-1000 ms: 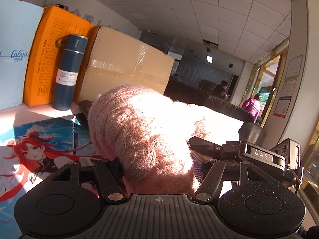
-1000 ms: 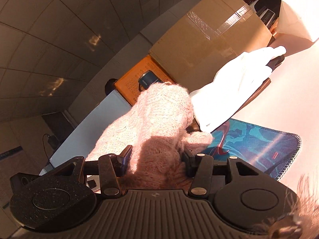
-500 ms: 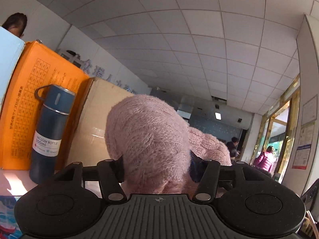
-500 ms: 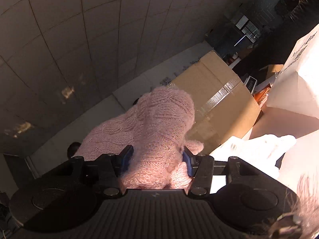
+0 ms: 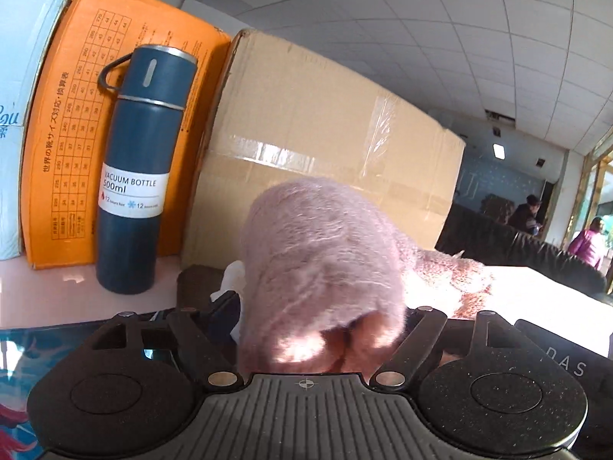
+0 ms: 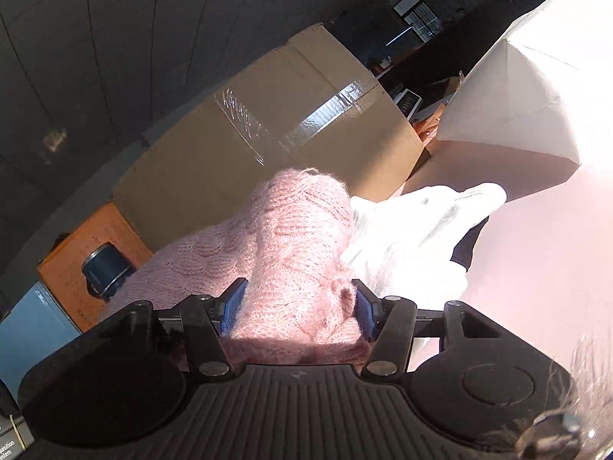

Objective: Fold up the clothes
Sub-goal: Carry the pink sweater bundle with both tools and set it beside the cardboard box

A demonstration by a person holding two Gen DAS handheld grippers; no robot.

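A fuzzy pink knit sweater (image 5: 322,264) bulges up between the fingers of my left gripper (image 5: 318,322), which is shut on it. The same pink sweater (image 6: 291,253) fills my right gripper (image 6: 299,303), whose blue pads (image 6: 233,301) press its sides; it is shut on it. The sweater stretches leftward from the right gripper. A white garment (image 6: 413,230) lies on the pink table just beyond the right gripper, with a dark garment (image 6: 467,245) under it. The fabric hides both grippers' fingertips.
A big cardboard box (image 5: 329,145) stands at the back, also in the right wrist view (image 6: 268,142). A blue vacuum bottle (image 5: 141,168) stands before an orange box (image 5: 72,126). A white box (image 6: 528,92) sits at the right. A printed mat (image 5: 23,345) lies at the left.
Both grippers, still holding the sweater, have tilted back down from the ceiling toward the table and boxes. The bottle and cardboard box now look closer in the left wrist view.
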